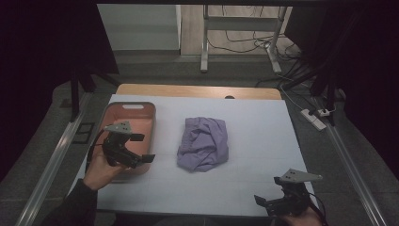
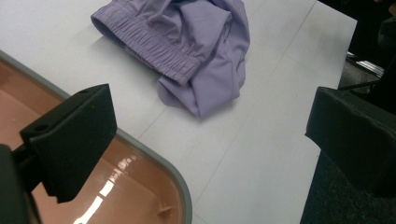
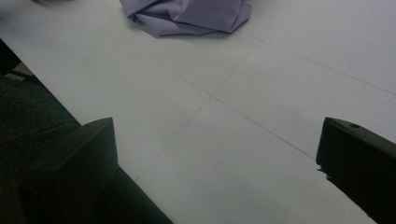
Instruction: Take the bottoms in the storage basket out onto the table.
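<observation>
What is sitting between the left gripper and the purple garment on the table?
Nothing visible. The left gripper hovers open over the pink bin, and only the bin's rim and bare white table separate it from the purple garment.

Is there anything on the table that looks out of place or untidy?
Yes. The purple garment lies crumpled in a heap in the middle of the white table, outside the pink basket. Nothing looks spilled or damaged.
</observation>
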Demonstrator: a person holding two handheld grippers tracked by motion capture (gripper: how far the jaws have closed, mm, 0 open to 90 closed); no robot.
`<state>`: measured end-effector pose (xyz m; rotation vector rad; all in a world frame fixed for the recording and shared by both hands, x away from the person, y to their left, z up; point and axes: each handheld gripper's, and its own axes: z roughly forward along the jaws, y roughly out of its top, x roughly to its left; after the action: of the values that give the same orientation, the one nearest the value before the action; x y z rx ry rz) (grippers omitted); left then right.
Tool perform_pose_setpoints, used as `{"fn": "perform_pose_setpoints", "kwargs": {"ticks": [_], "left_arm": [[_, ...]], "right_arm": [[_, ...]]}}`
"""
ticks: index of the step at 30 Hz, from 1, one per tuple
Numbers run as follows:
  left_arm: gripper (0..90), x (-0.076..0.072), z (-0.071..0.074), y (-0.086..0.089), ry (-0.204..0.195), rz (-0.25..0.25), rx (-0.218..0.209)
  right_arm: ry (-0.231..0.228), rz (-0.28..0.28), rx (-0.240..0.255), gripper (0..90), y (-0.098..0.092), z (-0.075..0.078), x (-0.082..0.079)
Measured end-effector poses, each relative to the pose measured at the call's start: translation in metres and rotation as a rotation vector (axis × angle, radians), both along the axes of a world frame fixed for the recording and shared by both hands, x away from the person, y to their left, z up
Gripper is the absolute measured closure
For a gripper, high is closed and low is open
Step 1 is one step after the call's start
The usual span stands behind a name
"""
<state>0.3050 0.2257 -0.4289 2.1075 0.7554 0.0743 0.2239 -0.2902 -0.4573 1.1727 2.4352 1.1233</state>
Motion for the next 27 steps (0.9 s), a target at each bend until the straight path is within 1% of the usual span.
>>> {"fn": "perform_pose_setpoints", "kwargs": {"ticks": [9,13,19,21,25,27], "left_arm": [[0.1,-0.008,-0.005,0.009,0.005,0.005,0.003],[0.1,-0.011,-0.007,0.014,0.010,0.017,0.002],[0.0,-0.017,-0.011,0.021,0.006,0.037,0.015],[0.0,-0.020,-0.013,0.023,-0.002,0.044,0.025],[0.0,-0.026,-0.016,0.025,-0.033,0.063,0.063],[0.0,-0.028,-0.017,0.026,-0.034,0.068,0.070]], "right_arm": [[-0.002,-0.001,0.002,0.0,0.000,0.000,0.000],[-0.001,-0.001,0.004,0.0,0.000,0.000,0.000],[0.000,0.000,0.004,0.0,0.000,0.000,0.000],[0.004,0.003,0.001,0.0,0.000,0.000,0.000],[0.004,0.011,-0.005,0.0,0.001,-0.001,0.000],[0.004,0.012,-0.006,0.0,0.001,-0.001,0.000]]}}
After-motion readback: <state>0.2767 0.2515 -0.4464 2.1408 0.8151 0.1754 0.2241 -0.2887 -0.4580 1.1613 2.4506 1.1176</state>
